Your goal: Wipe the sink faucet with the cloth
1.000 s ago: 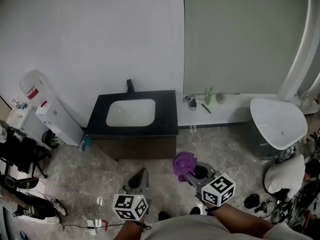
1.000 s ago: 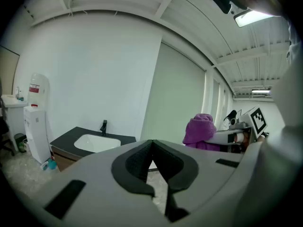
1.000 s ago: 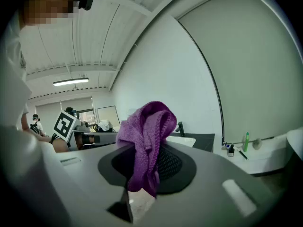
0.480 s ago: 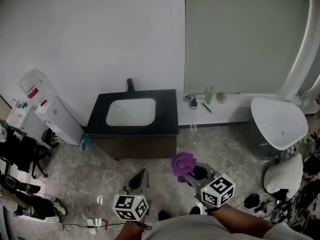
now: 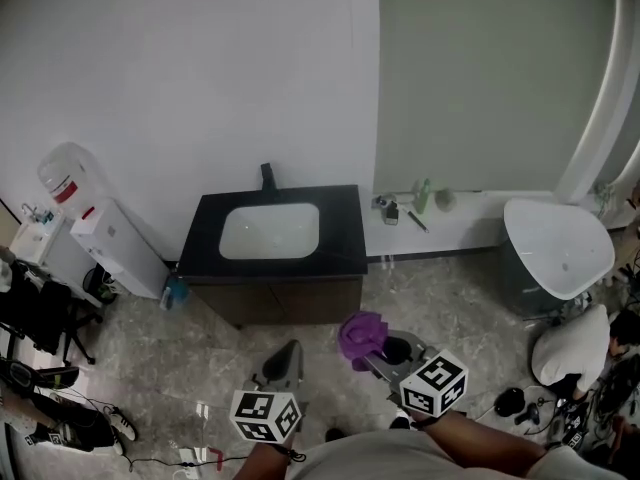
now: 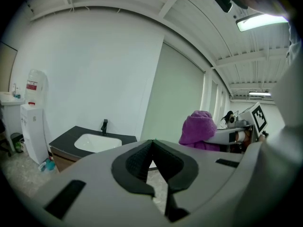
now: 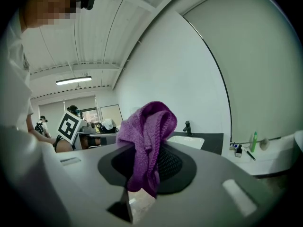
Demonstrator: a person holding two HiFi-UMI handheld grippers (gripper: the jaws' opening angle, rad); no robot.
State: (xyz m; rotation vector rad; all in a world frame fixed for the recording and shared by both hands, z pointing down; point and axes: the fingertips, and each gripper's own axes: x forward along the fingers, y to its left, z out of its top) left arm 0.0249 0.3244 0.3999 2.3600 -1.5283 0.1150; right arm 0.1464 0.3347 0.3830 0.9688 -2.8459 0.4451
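A black faucet (image 5: 267, 175) stands at the back of a white basin (image 5: 269, 230) set in a black vanity top (image 5: 340, 236) against the wall. The faucet (image 6: 103, 126) also shows small in the left gripper view, and again as the faucet (image 7: 188, 127) in the right gripper view. My right gripper (image 5: 368, 349) is shut on a purple cloth (image 5: 361, 336), held over the floor in front of the vanity. The cloth (image 7: 146, 145) bunches up between its jaws. My left gripper (image 5: 287, 356) is shut and holds nothing, to the left of the cloth (image 6: 200, 127).
A water dispenser (image 5: 95, 222) stands left of the vanity. A low ledge (image 5: 440, 230) to the right carries a green bottle (image 5: 421, 195) and small items. A white tub (image 5: 556, 251) sits at the far right. Cables and shoes (image 5: 75, 423) litter the floor at left.
The view has shifted slightly: the vanity now sits a little lower and to the right in the head view. Both grippers keep their pose, the cloth still held.
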